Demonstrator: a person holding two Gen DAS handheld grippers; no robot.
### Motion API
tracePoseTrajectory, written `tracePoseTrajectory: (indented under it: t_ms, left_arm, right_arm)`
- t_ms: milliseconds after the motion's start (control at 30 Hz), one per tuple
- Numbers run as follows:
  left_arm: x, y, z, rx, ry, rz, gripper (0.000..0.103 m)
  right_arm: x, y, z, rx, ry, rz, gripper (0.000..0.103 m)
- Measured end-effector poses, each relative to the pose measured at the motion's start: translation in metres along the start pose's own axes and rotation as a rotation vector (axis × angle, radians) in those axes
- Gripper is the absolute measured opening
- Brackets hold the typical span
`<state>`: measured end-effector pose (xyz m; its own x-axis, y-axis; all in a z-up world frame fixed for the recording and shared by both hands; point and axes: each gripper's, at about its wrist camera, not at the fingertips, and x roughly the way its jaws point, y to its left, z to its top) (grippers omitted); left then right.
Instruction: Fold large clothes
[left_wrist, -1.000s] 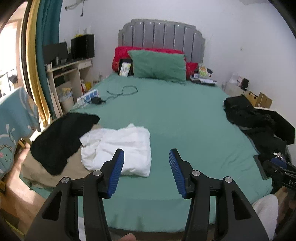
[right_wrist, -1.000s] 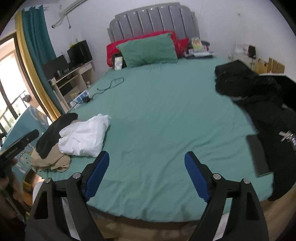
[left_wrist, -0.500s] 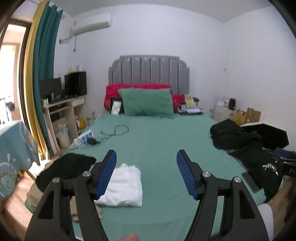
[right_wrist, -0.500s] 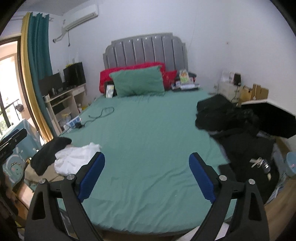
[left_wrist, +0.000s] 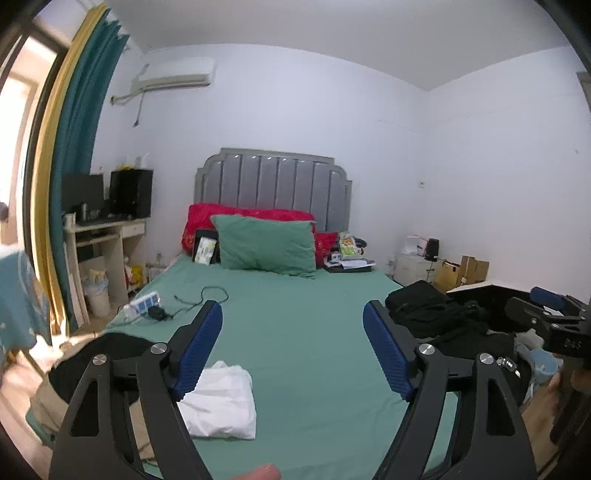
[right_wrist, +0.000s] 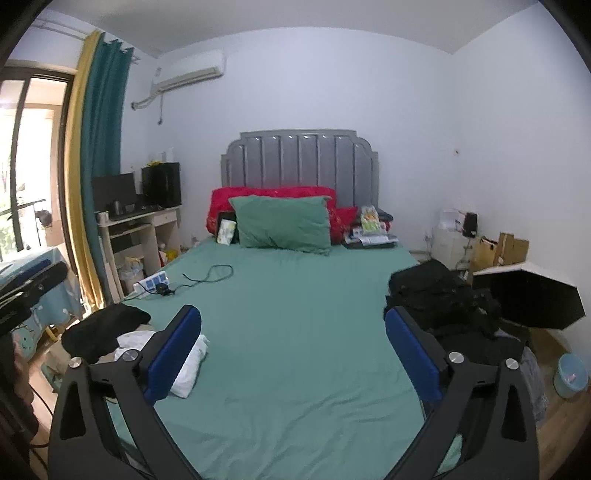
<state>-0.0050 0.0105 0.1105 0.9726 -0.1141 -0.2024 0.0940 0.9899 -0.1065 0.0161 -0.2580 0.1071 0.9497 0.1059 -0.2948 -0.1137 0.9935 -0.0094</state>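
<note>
Both tools lifted off bed w/ nothing held: left gripper (left_wrist: 292, 349) & right gripper (right_wrist: 293, 354) jaws opening, empty. Folded white garment (left_wrist: 221, 402) now lies at bed's (left_wrist: 306, 332) near-left corner; black clothes pile (right_wrist: 443, 299) on right prob next

A green sheet (right_wrist: 295, 350) is spread over the bed; a white garment (left_wrist: 221, 402), black clothes (right_wrist: 443, 295), red pillows (right_wrist: 273, 194) and teal curtain (right_wrist: 105, 110) are seen.

bed sheet (right_wrist: 295, 332): green matt cloth, lightly creased. folded white garment (left_wrist: 221, 402): soft cotton-like cloth. headboard (right_wrist: 299, 162): grey padded upholstery. gripper pads (left_wrist: 199, 350): blue ribbed plastic; arms matt black.
</note>
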Motion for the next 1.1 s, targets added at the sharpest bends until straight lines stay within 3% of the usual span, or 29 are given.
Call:
tracePoseTrajectory:
  t_ms: [167,300,1100]
  left_arm:
    - [0.012,0.015,-0.01,-0.073,0.042,0.012,0.082]
    - [0.016,0.019,-0.02,-0.075,0.059,0.021,0.082]
    - [0.041,0.012,-0.036,-0.018,0.127,0.06,0.082]
  right_arm:
    - [0.013,0.008,-0.008,-0.008,0.022,0.046,0.102]
    - [0.031,0.011,-0.021,0.002,0.076,0.069,0.102]
    - [0.058,0.007,-0.039,0.007,0.135,0.058,0.102]
